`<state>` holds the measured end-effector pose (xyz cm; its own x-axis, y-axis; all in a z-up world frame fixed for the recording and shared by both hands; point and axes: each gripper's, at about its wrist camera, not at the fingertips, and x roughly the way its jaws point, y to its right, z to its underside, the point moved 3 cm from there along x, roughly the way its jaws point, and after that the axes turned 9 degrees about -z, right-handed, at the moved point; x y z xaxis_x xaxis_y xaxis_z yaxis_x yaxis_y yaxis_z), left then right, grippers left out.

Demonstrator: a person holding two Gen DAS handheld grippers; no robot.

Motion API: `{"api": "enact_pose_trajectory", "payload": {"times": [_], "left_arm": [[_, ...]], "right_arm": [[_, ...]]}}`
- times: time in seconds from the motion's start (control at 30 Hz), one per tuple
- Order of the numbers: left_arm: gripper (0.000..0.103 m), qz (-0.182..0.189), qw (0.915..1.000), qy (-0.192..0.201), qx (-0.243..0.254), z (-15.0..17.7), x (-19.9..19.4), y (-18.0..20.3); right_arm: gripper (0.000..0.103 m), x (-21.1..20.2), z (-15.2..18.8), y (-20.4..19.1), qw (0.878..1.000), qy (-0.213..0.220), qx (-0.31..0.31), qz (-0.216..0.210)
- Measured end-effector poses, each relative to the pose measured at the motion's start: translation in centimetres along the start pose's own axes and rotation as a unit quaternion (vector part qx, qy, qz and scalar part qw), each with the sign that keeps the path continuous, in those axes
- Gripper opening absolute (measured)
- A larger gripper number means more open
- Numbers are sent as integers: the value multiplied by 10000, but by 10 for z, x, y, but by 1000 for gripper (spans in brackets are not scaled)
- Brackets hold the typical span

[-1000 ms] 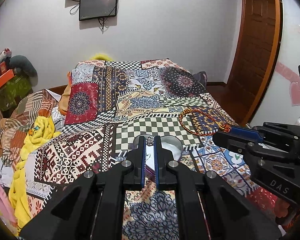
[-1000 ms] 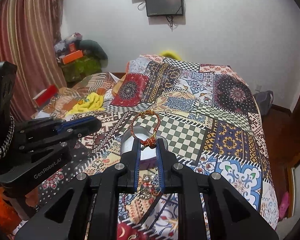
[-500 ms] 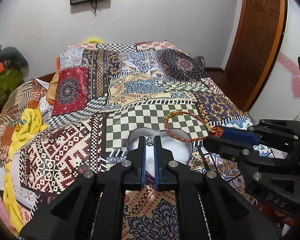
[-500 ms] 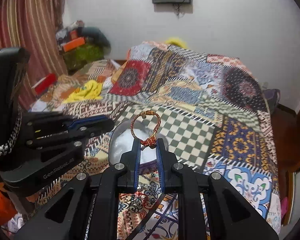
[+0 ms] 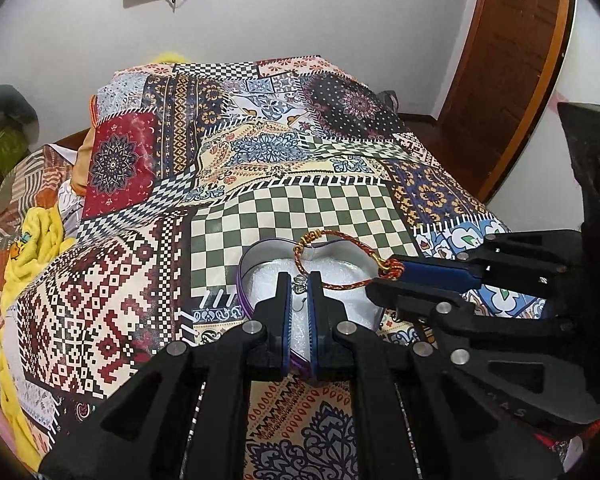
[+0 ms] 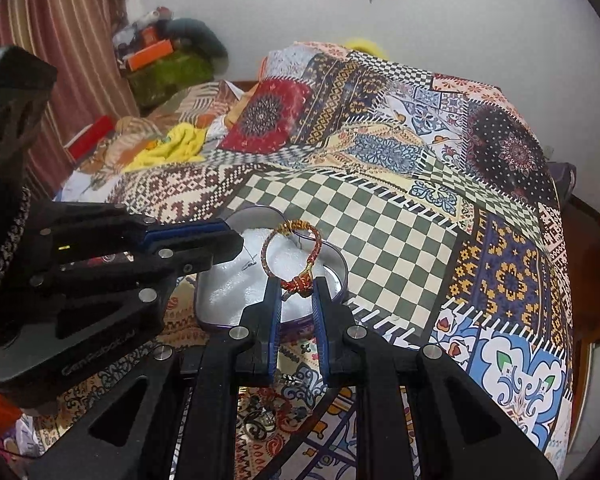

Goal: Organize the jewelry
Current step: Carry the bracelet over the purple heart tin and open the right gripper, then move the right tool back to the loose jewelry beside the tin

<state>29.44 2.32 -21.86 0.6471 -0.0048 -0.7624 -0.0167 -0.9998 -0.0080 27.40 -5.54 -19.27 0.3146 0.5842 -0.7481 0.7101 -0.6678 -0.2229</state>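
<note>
Both grippers hold jewelry over a heart-shaped tin on the patchwork bedspread.

Left wrist view: the left gripper [image 5: 299, 280] is clamped on a small silver earring [image 5: 299, 279] above the tin [image 5: 247, 258] with its white lining; the right gripper [image 5: 384, 274] reaches in from the right. Right wrist view: the right gripper [image 6: 296, 286] pinches the knot of a red-and-gold cord bracelet [image 6: 292, 250], its loop upright over the tin [image 6: 342, 268]; the left gripper [image 6: 236, 246] is alongside.

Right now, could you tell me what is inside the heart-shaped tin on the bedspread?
The heart-shaped tin holds a white foam lining. No jewelry clearly rests on it; the red-and-gold cord bracelet and a small silver piece hang above. Its near part is hidden behind the tools.
</note>
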Motion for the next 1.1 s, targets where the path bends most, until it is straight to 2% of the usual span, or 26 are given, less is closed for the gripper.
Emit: {"api": "enact_pose_trajectory", "payload": {"times": [0.4,0.5,0.63,0.8,0.9,0.97,1.03,1.1], "left_arm": [[6,0,10000,3,14,-2,-8,-4],[7,3,10000,50,-26,-2,-15,-7],[8,-25,9999,120,-73,-2,-24,-10],[9,-170,9996,239,-50,-3,-37,-13],[14,-212,9993,305,-31,-2,-46,-14],[27,-243,9990,362,-33,-1,-52,-14],[34,-276,9987,426,-22,0,-58,-14],[34,-298,9985,452,4,2,-63,-12]], "right_arm": [[18,6,1,3,9999,-136,5,-37],[23,6,0,1,9999,-132,-65,-4],[43,2,-2,-2,9997,-50,-160,158],[45,-5,-5,-5,9996,40,-180,223],[45,-12,-5,-9,9993,103,-212,280],[45,-16,-6,-10,9992,143,-224,293],[45,-21,-6,-12,9989,192,-252,338],[45,-28,-5,-15,9984,248,-288,426]]}}
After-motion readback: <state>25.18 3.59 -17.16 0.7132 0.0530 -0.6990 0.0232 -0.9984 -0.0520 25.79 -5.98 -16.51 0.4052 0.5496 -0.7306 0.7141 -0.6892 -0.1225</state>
